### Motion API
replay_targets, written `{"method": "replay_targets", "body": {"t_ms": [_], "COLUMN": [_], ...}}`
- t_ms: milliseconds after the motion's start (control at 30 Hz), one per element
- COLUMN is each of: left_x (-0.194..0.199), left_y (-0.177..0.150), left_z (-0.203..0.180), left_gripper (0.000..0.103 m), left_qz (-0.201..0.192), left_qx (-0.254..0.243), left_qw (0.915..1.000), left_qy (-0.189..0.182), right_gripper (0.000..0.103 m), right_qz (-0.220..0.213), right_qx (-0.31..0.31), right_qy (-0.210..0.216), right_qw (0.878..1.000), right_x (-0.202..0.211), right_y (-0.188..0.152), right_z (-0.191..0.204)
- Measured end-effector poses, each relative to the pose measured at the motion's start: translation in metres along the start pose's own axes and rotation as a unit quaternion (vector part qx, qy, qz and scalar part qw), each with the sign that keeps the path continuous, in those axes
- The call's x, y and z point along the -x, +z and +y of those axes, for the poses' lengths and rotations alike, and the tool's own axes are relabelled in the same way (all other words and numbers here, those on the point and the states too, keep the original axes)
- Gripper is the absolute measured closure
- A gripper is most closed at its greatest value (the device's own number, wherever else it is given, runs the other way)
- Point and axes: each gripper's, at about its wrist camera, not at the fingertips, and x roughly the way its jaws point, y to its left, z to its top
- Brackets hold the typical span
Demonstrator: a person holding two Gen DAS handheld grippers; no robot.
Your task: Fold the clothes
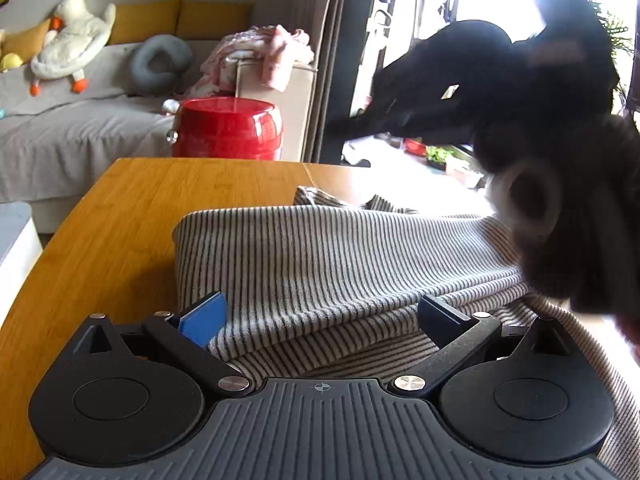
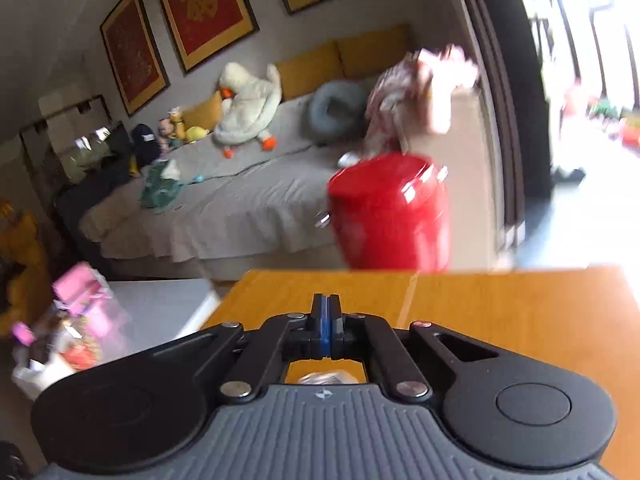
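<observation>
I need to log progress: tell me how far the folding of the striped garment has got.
Done: the striped garment lies on the wooden table with at least one fold laid over. In hand: nothing; the left gripper is open over its near edge, and the right gripper is shut and empty above bare table. Left: further folds, probably.

The folded garment carries fine dark stripes on a pale grey-white ground. It lies on a honey-orange tabletop with a faint wood grain. The left hand-held gripper is black, with one blue pad and a ribbed grey body; the right hand-held gripper is black with blue pads. Behind stand a glossy red stool, a grey-covered sofa with mustard-yellow cushions, a white plush goose with orange beak and feet, and red pictures in gold frames.
</observation>
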Motion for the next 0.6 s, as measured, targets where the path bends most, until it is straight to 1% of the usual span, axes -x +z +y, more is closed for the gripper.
{"method": "replay_targets", "body": {"t_ms": [33, 100, 167, 200, 233, 300, 333, 367, 400, 433, 467, 533, 600], "left_x": [0.0, -0.001, -0.001, -0.002, -0.001, 0.0, 0.001, 0.002, 0.003, 0.003, 0.003, 0.003, 0.003], "left_y": [0.0, -0.001, 0.0, 0.0, 0.0, -0.001, -0.001, -0.001, -0.001, -0.001, -0.001, -0.002, -0.002], "left_z": [0.0, -0.001, -0.001, -0.001, 0.0, 0.002, 0.005, 0.007, 0.01, 0.011, 0.012, 0.012, 0.012], "left_gripper": [0.0, 0.0, 0.0, 0.0, 0.0, 0.0, 0.0, 0.0, 0.0, 0.0, 0.0, 0.0, 0.0], "left_qz": [0.0, 0.001, 0.001, 0.001, 0.001, -0.004, -0.006, -0.009, -0.011, -0.012, -0.012, -0.013, -0.012], "left_qx": [-0.001, -0.001, -0.003, -0.003, -0.002, 0.004, 0.009, 0.015, 0.022, 0.026, 0.029, 0.029, 0.029], "left_qw": [1.0, 1.0, 1.0, 1.0, 1.0, 0.9999, 0.9998, 0.9996, 0.9993, 0.999, 0.9989, 0.9989, 0.9988], "left_qy": [0.0, 0.001, 0.002, 0.002, 0.0, -0.009, -0.016, -0.023, -0.029, -0.034, -0.035, -0.035, -0.036], "right_gripper": [0.098, 0.093, 0.073, 0.069, 0.067, 0.067, 0.069, 0.086, 0.093, 0.097, 0.099, 0.1, 0.1], "right_qz": [0.015, 0.056, 0.082, 0.091, 0.101, 0.128, 0.139, 0.15, 0.149, 0.135, 0.119, 0.076, 0.052], "right_qx": [0.015, -0.002, -0.007, -0.003, 0.001, 0.018, 0.036, 0.056, 0.076, 0.084, 0.09, 0.076, 0.073], "right_qy": [0.003, 0.034, 0.053, 0.059, 0.065, 0.076, 0.075, 0.073, 0.065, 0.063, 0.061, 0.072, 0.075], "right_qw": [1.0, 0.998, 0.995, 0.994, 0.993, 0.989, 0.987, 0.984, 0.984, 0.985, 0.987, 0.992, 0.993], "right_x": [0.0, -0.008, -0.023, -0.031, -0.039, -0.06, -0.068, -0.075, -0.076, -0.069, -0.061, -0.035, -0.014], "right_y": [0.0, -0.006, -0.013, -0.018, -0.022, -0.033, -0.038, -0.043, -0.047, -0.045, -0.042, -0.028, -0.018], "right_z": [0.001, 0.0, 0.007, 0.012, 0.016, 0.025, 0.031, 0.036, 0.043, 0.045, 0.047, 0.042, 0.035]}}
